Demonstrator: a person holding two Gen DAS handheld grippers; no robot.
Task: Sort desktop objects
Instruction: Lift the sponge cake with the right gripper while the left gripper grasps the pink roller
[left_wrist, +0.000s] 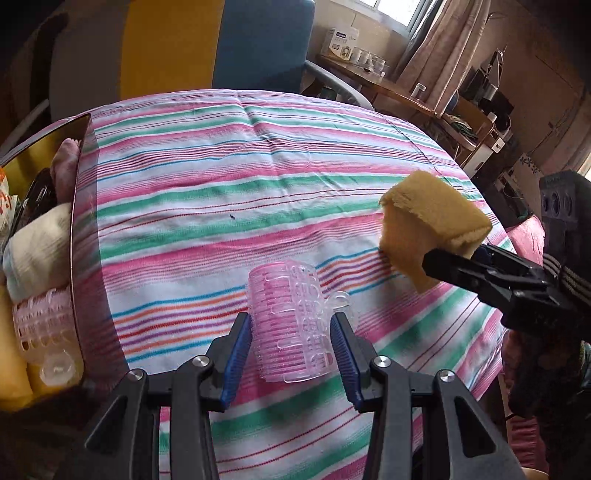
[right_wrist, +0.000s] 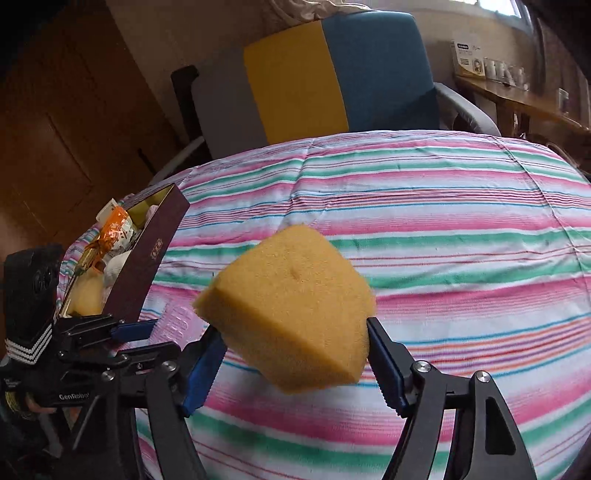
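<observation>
The pink hair roller (left_wrist: 295, 325) is clamped between the left gripper (left_wrist: 293, 350)'s fingers, lifted over the striped bench (left_wrist: 258, 177) just beside the box (right_wrist: 147, 266). The yellow sponge (right_wrist: 291, 317) sits squeezed in the right gripper (right_wrist: 295, 350)'s fingers, farther from the box. The box already holds several items; apparently only these two remain to drop in.
</observation>
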